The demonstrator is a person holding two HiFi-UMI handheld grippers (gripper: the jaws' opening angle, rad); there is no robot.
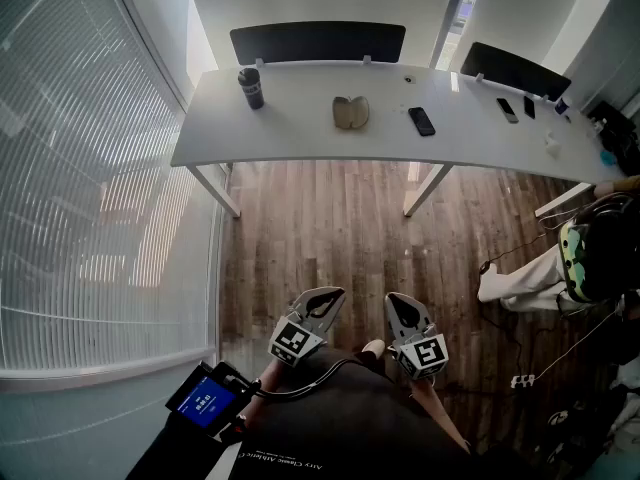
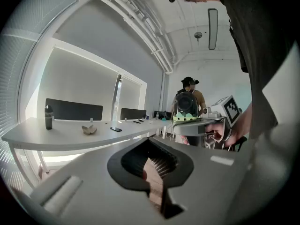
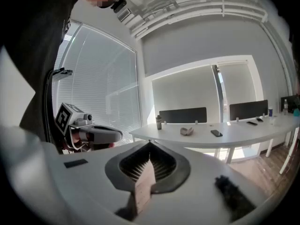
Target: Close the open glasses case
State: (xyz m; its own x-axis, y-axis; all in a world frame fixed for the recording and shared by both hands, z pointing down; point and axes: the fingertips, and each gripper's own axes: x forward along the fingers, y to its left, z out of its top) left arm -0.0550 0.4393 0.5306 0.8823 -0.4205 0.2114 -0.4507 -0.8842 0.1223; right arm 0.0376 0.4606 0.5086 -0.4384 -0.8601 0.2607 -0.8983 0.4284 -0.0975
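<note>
Both claws are fully closed and empty: left gripper (image 1: 325, 301) and right gripper (image 1: 400, 306) sit side by side close to the body, over the wood floor (image 1: 330, 218), well short of the desk. Each gripper's own view confirms that the jaws meet with nothing between them (left gripper (image 2: 154, 165), right gripper (image 3: 149, 165)).

Worktop (image 1: 300, 138): long, white, across the top of the head view. Black divider panel (image 1: 318, 40) stands along its back edge. Dark bottle (image 1: 250, 88) is upright near the back left corner. Glasses case (image 1: 350, 112) lies about mid-depth, between bottle and black phone (image 1: 421, 120), touching neither. Its two halves are spread apart, so the case is open.

Progress: none visible. Case is untouched and unclosed, and both grippers are far from it. Remaining, by my judgement: approach the worktop, reach the case, fold one half over the other until it shuts. Closed jaws may serve for pushing.
</note>
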